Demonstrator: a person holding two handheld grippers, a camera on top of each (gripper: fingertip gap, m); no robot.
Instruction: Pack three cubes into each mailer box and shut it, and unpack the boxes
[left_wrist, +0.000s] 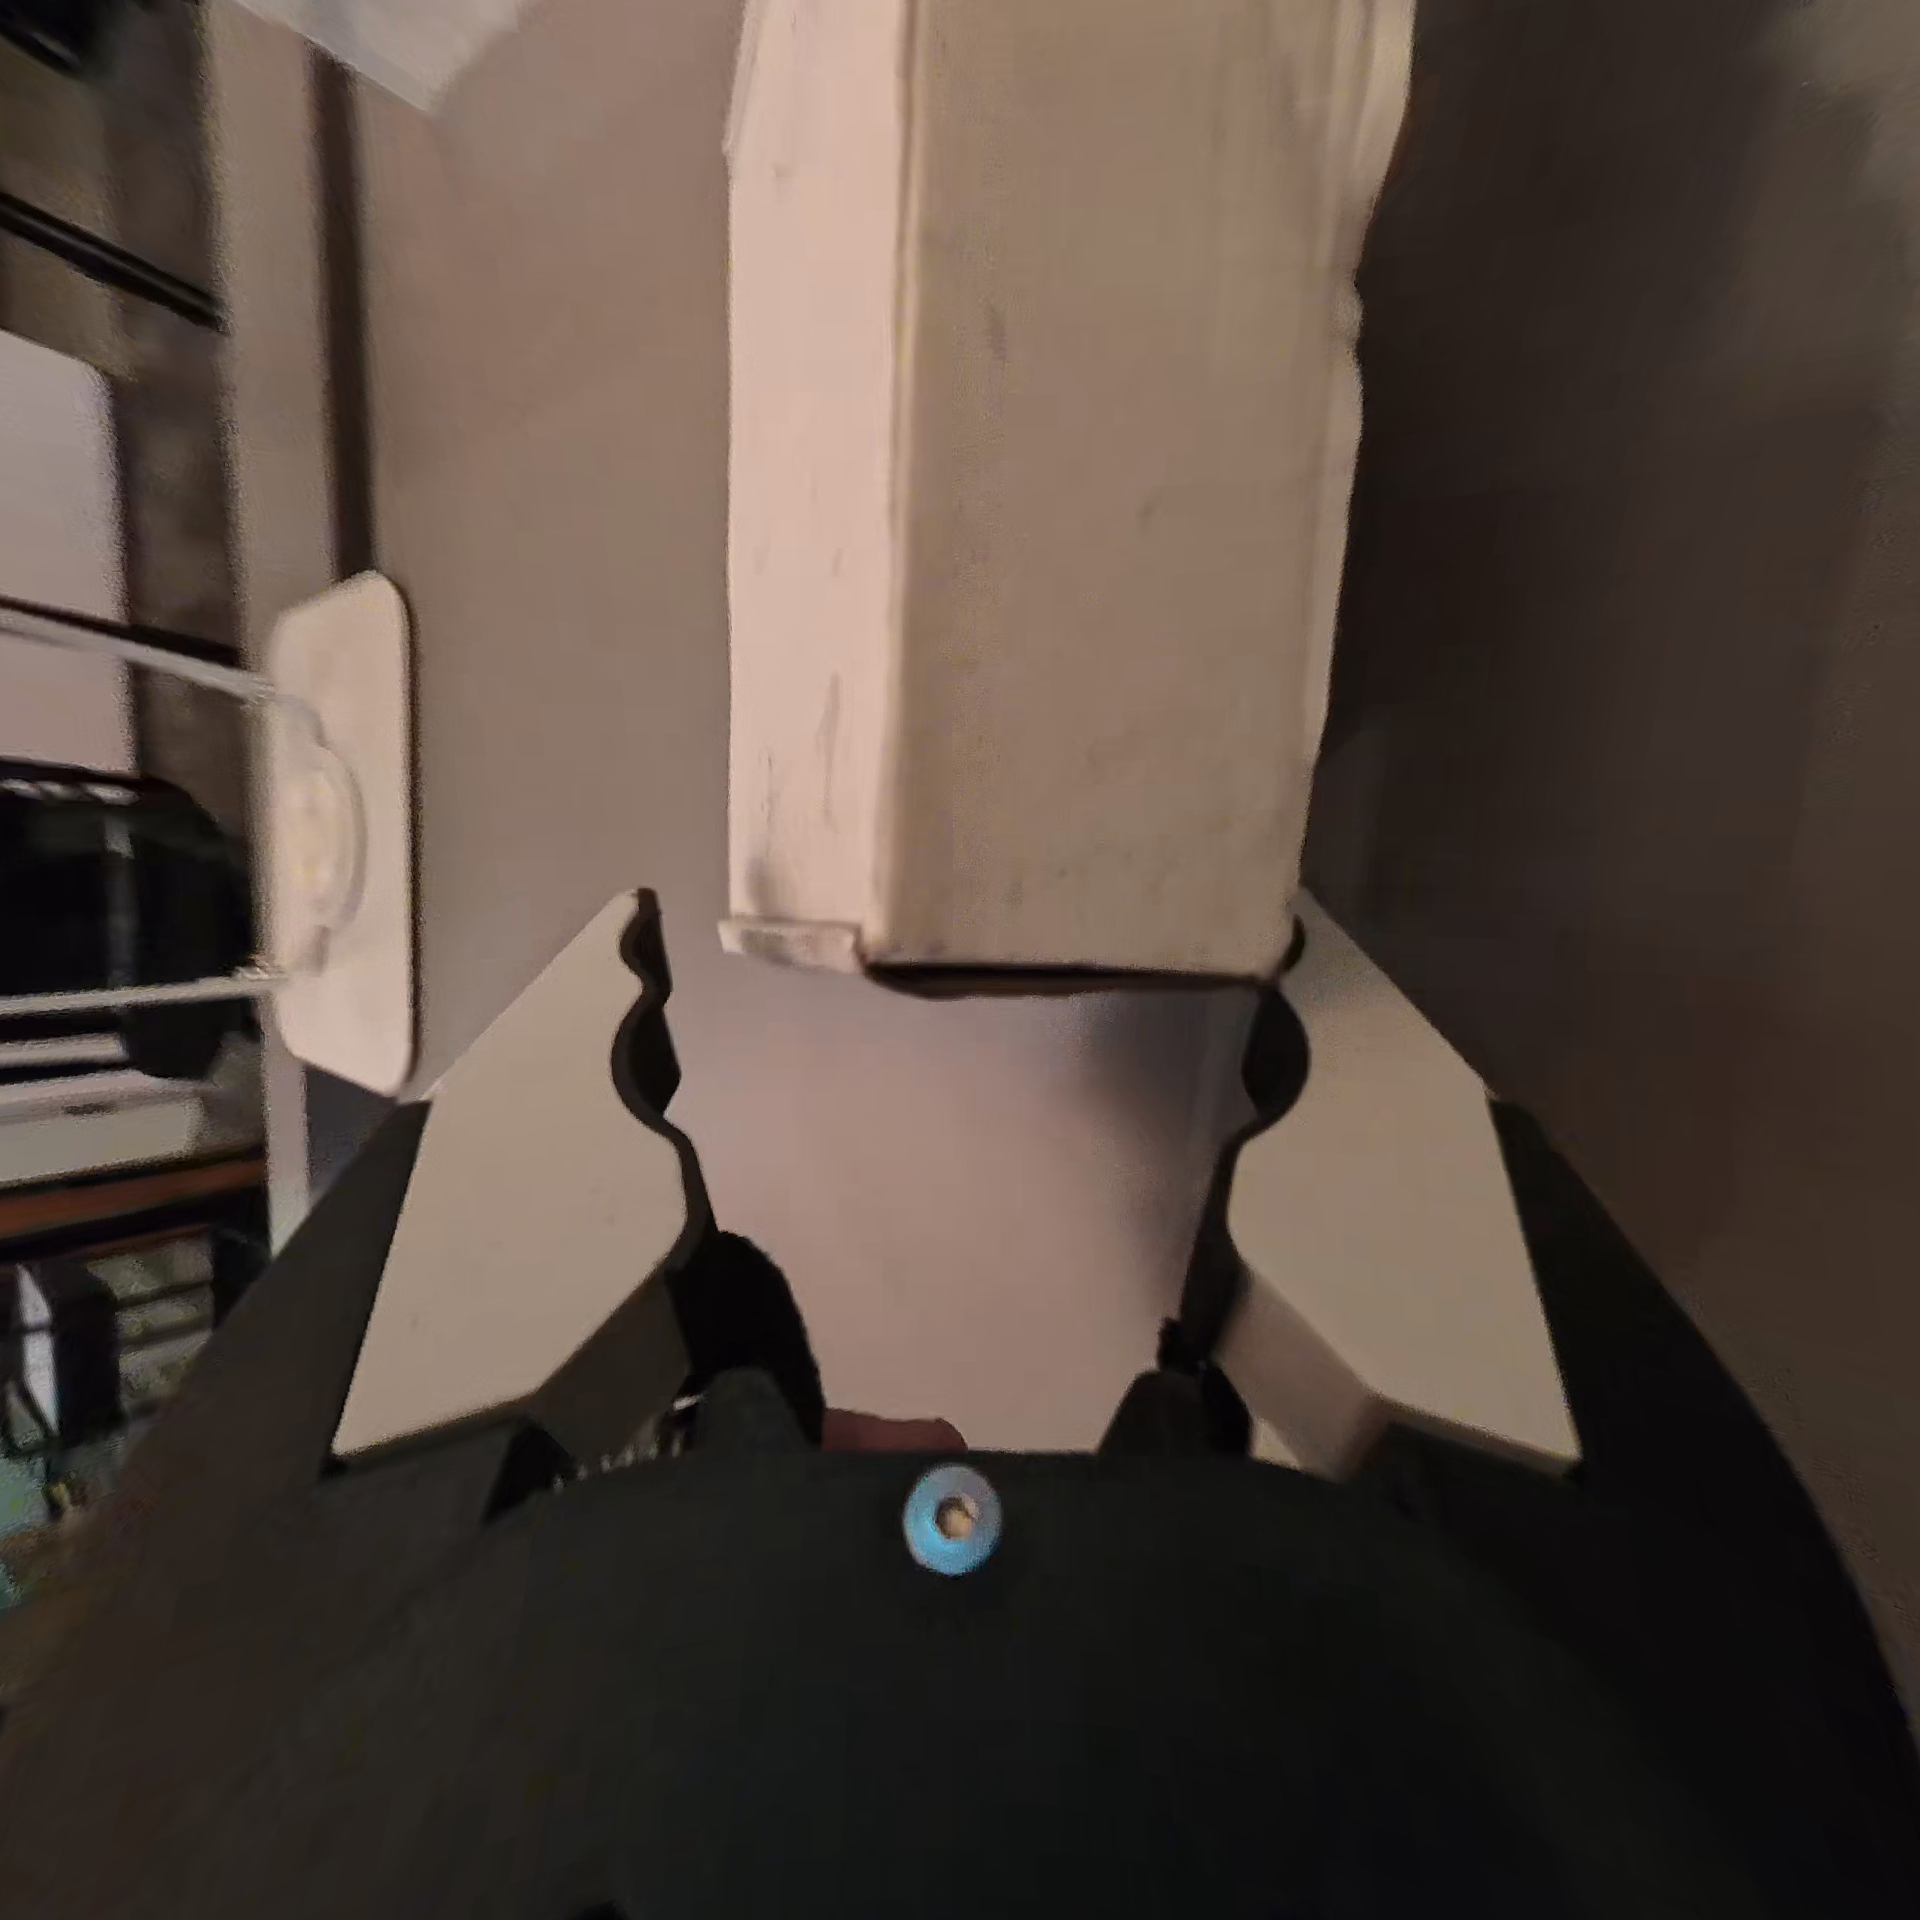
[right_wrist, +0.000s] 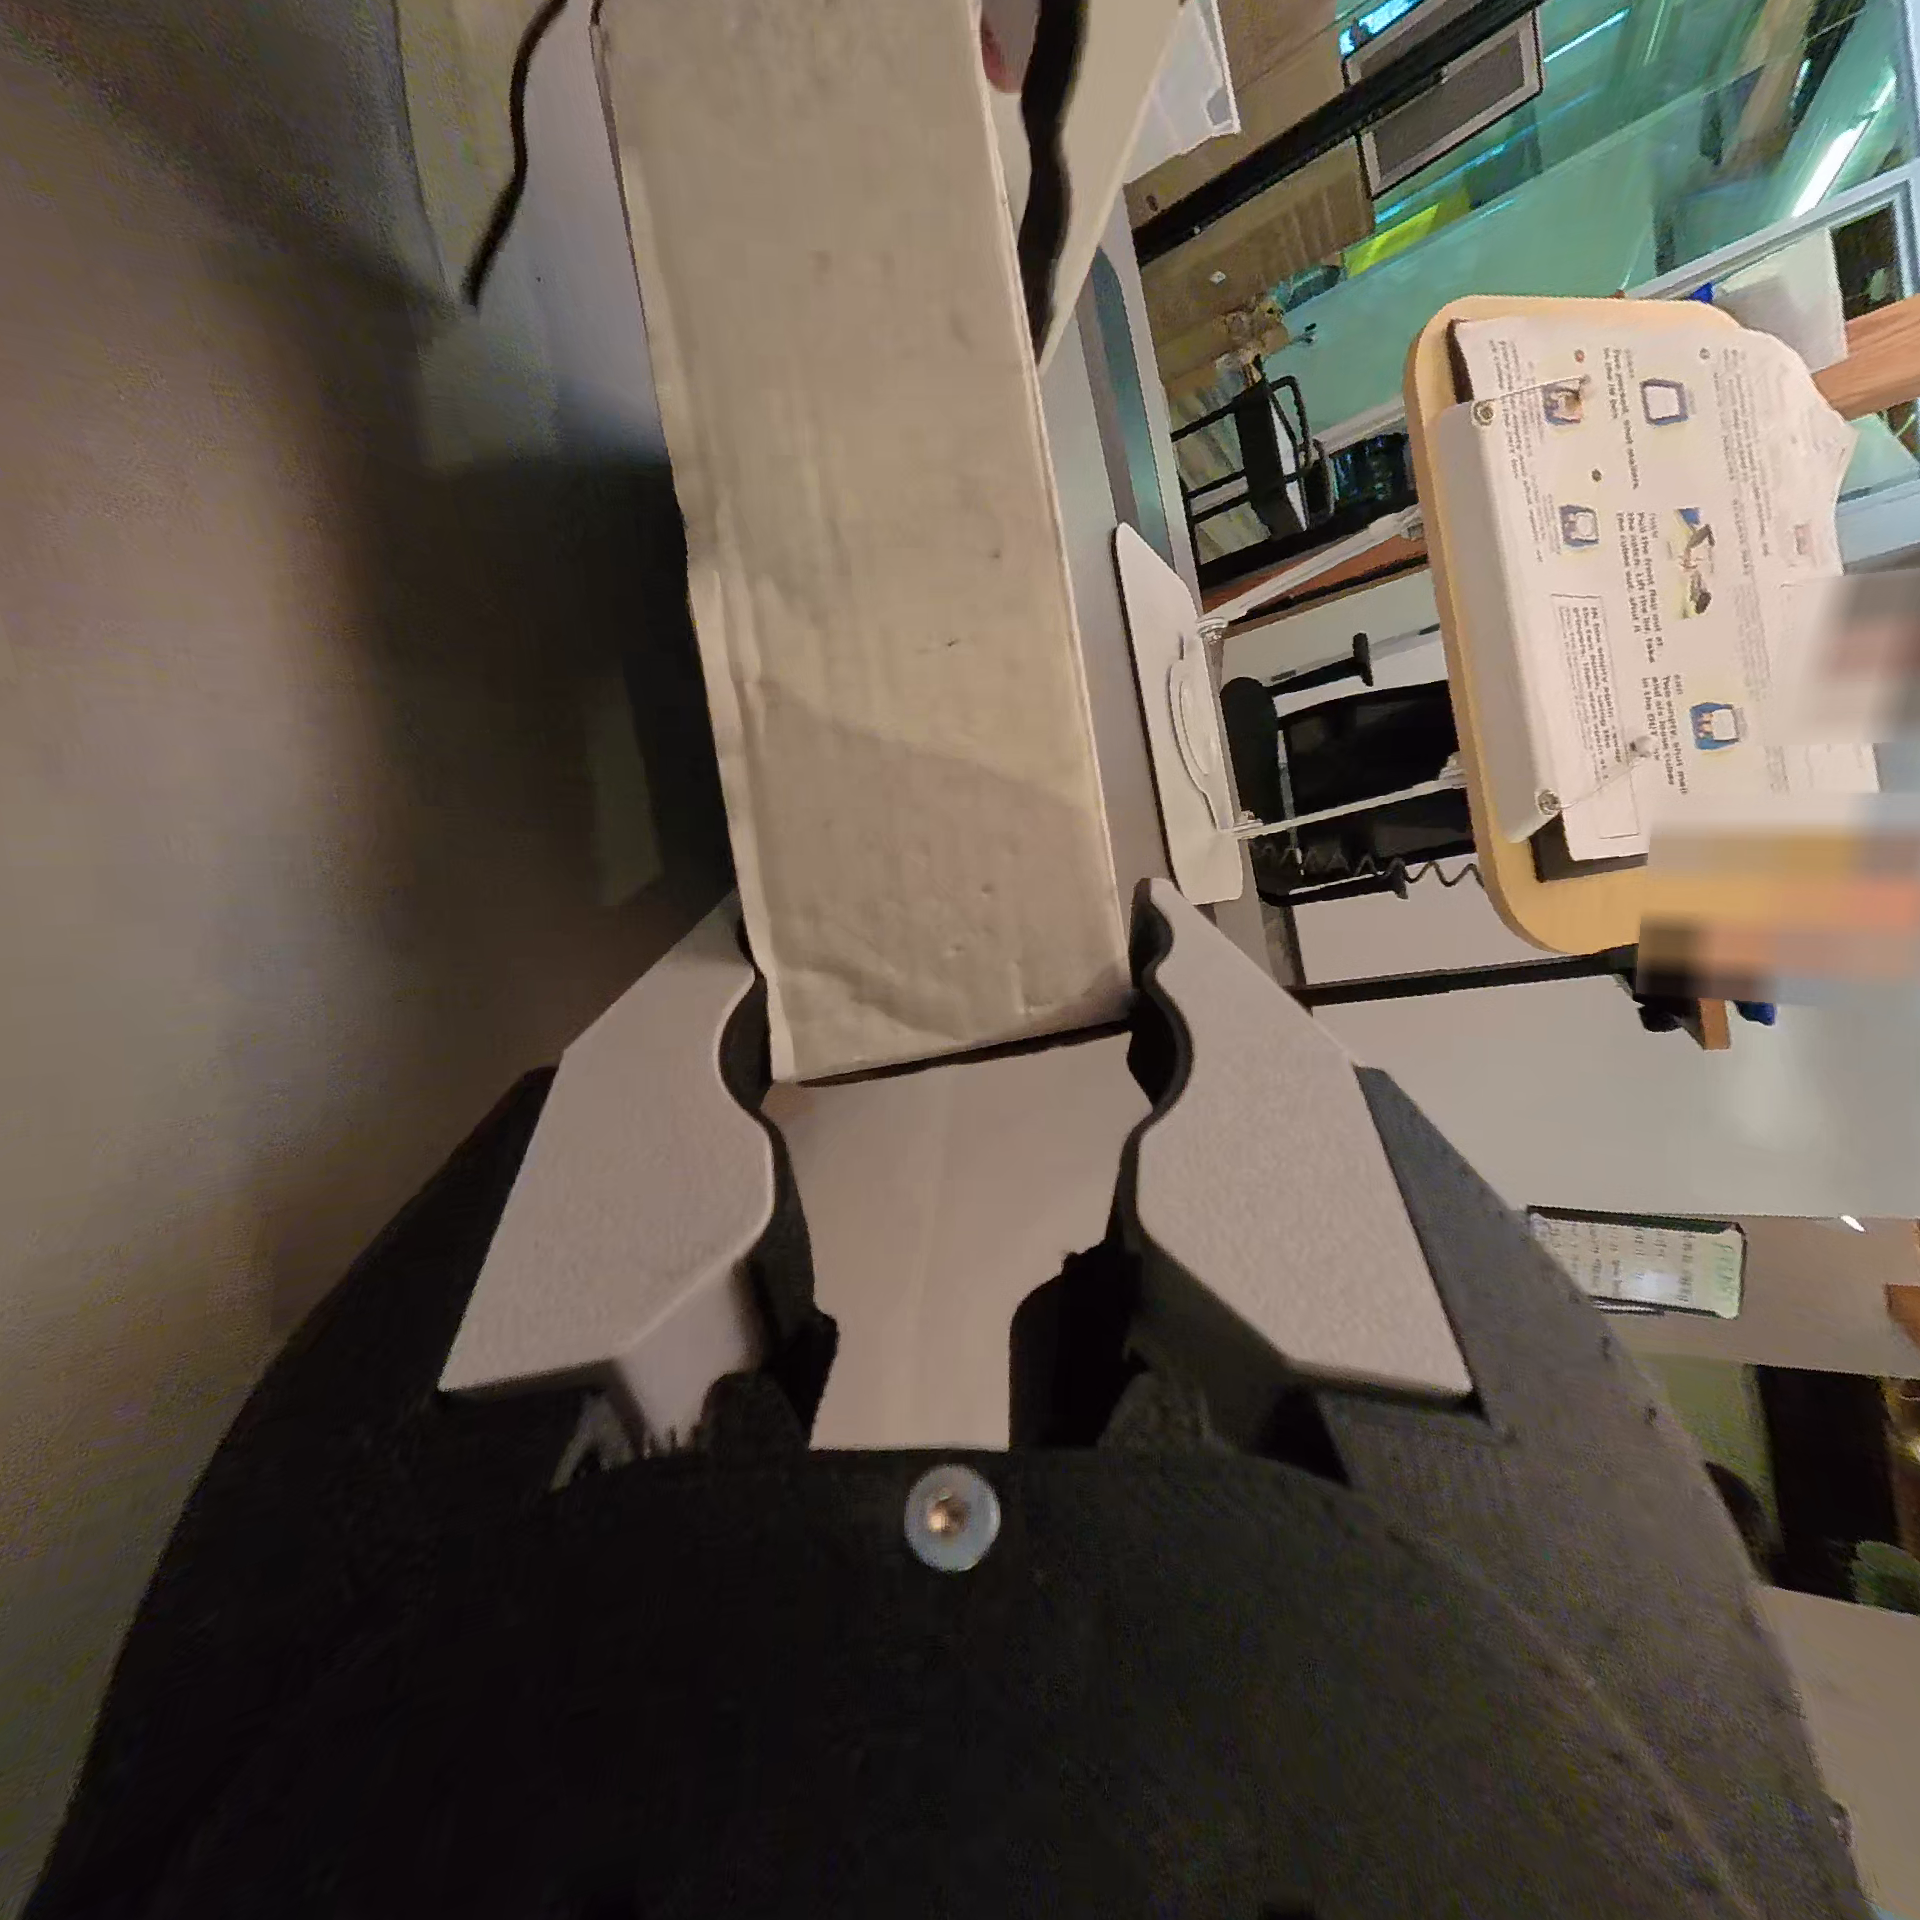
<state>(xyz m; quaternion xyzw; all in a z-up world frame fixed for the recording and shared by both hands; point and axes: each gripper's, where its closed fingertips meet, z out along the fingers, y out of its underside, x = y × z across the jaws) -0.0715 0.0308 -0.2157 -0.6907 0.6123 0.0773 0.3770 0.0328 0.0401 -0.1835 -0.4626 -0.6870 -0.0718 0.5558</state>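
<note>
Right hand-held gripper (right_wrist: 940, 966) around scuffed white mailer box (right_wrist: 883, 582)

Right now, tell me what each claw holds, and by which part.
The right claw grips the white mailer box across its near end. The left claw is open: one tip touches the box's corner.

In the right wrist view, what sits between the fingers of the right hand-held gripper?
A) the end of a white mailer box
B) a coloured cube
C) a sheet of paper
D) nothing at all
A: the right hand-held gripper has its two fingers on either side of the near end of the white mailer box, which looks shut, with no cube in sight.
</note>
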